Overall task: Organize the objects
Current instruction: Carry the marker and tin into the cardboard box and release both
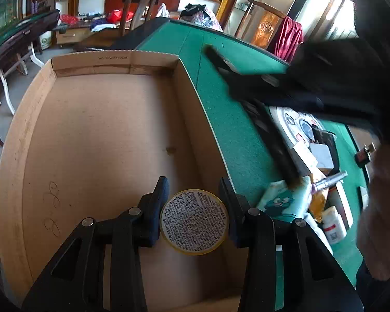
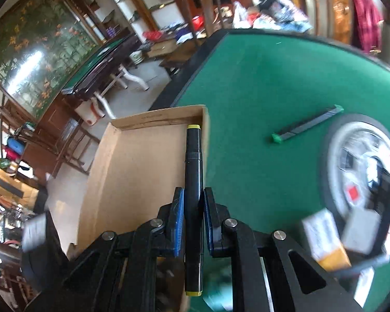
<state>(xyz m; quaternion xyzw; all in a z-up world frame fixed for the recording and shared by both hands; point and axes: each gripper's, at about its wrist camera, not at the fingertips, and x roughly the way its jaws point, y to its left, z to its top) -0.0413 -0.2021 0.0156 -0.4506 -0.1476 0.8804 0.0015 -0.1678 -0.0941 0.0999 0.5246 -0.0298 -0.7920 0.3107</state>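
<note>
table: big, covered in green felt, with a dark edge.
cardboard box: wide, shallow and brown, sitting at the table's left edge; its floor is bare but for some pencil loops.
round dial: a grey and white circle set in the middle of the table, blurry.
pile of small things: packets, a white bottle and a silver pen lying on the felt to the right of the box.
marker: long and black with a yellow cap at each end; it points away, up over the box's right wall.
right gripper: its blue pads squeeze the marker near the middle, almost closed.
round tin: yellow rim, white label full of tiny black print; it is low in the box near the right wall.
left gripper: spread wide, one finger on each side of the tin; i cannot tell if they touch it.
</note>
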